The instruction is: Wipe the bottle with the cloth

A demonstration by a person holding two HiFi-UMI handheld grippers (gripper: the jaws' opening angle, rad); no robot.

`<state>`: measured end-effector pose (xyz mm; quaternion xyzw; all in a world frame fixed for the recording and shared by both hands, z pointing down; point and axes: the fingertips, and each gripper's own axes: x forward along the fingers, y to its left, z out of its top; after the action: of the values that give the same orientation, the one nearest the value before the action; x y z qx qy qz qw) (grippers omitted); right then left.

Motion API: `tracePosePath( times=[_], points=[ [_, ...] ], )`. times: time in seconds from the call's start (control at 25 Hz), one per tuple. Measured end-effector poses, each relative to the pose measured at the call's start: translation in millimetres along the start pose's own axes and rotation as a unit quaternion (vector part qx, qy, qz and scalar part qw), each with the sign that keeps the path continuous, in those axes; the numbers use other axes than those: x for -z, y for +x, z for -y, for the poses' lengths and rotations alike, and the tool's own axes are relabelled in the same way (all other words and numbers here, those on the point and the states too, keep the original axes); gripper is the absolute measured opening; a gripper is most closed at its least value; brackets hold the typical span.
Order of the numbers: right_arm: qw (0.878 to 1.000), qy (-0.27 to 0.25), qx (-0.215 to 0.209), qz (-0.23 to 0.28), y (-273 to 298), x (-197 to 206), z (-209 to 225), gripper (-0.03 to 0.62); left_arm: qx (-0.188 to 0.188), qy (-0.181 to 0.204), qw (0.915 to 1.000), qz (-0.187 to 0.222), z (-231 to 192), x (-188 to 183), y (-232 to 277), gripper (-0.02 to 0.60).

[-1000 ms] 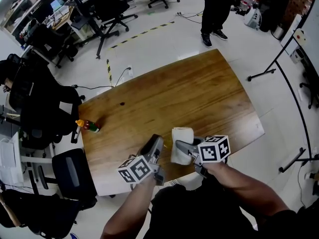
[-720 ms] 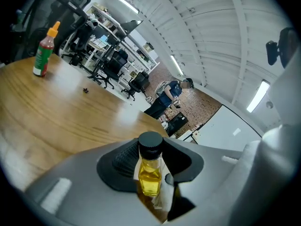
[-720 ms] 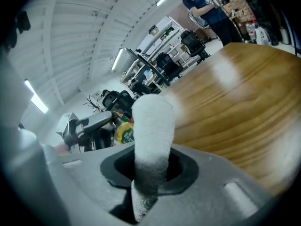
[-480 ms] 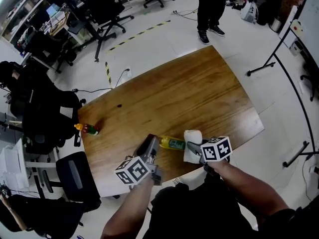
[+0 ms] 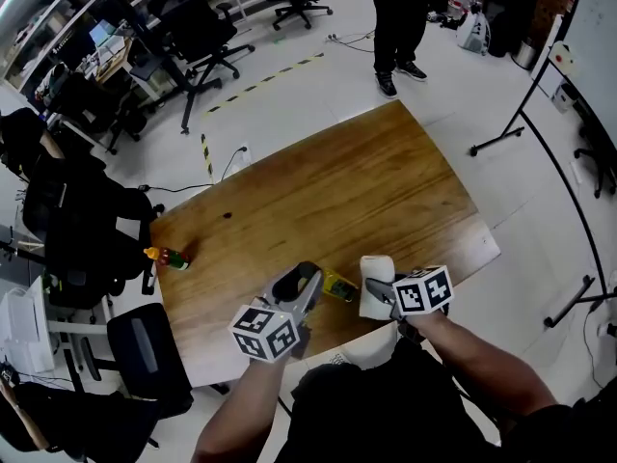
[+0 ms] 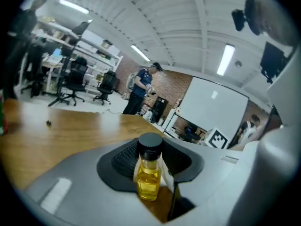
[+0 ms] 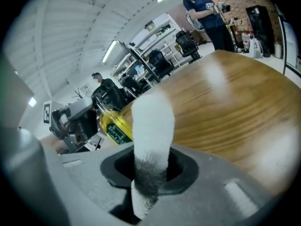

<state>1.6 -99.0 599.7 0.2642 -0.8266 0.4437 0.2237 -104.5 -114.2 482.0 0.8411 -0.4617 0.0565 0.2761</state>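
Left tool [image 5: 310, 280]: jaws partly closed, clamped on small bottle [image 6: 149, 172] of yellow liquid, black cap pointed away from tool. Right tool [image 5: 379, 290]: jaws pressed on white cloth [image 7: 151, 126], folded wad stood up out of pads. Bottle held over near edge of wooden counter [image 5: 386, 191], between both tools, cloth just right of it; contact not discernible. Small red bottle with orange cap [image 5: 166, 257] laid at counter's left edge. Person [image 5: 395, 17] seen standing beyond far edge.

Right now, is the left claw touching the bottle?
Touching. The left gripper view shows the left claw clamped on the bottle, pads against its sides.
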Motion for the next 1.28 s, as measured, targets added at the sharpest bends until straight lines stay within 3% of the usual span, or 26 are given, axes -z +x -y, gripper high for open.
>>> tracePosePath(
  times=[0.16, 0.28, 0.4, 0.6, 0.88, 1.04, 1.16, 1.28],
  points=[
    [0.999, -0.014, -0.025, 0.044, -38.7, -12.2, -5.4, 0.074, 0.053, 0.138, 0.9884, -0.034, 35.9, 3.7, 11.0, 0.173],
    [0.998, -0.018, -0.028, 0.057, -60.8, -11.7, -6.6, 0.074, 0.097, 0.235, 0.9657, -0.054, 51.7, 13.3, 13.6, 0.173],
    [0.997, 0.001, -0.041, 0.072, -76.5, -9.5, -10.2, 0.074, 0.131, 0.279, 0.9494, -0.062, 58.1, 21.8, 9.7, 0.173],
    [0.994, 0.015, -0.053, 0.097, -97.0, -10.8, -20.4, 0.074, 0.119, 0.250, 0.9596, -0.051, 46.9, 20.4, 6.1, 0.175],
    [0.994, -0.006, -0.044, 0.100, -96.8, -10.3, -45.7, 0.074, 0.131, 0.255, 0.9574, -0.034, 49.2, 21.0, 1.0, 0.184],
    [0.993, -0.020, -0.037, 0.107, -97.9, -8.6, -57.8, 0.074, 0.134, 0.233, 0.9631, -0.012, 46.3, 14.8, -8.9, 0.230],
    [0.993, -0.028, -0.026, 0.115, -100.3, 0.6, -68.6, 0.074, 0.126, 0.180, 0.9754, 0.012, 42.0, 8.6, -31.2, 0.229],
    [0.992, -0.028, -0.018, 0.123, -100.8, 20.3, -75.7, 0.074, 0.091, 0.082, 0.9919, 0.032, 27.0, 14.9, -56.6, 0.183]
  ],
)
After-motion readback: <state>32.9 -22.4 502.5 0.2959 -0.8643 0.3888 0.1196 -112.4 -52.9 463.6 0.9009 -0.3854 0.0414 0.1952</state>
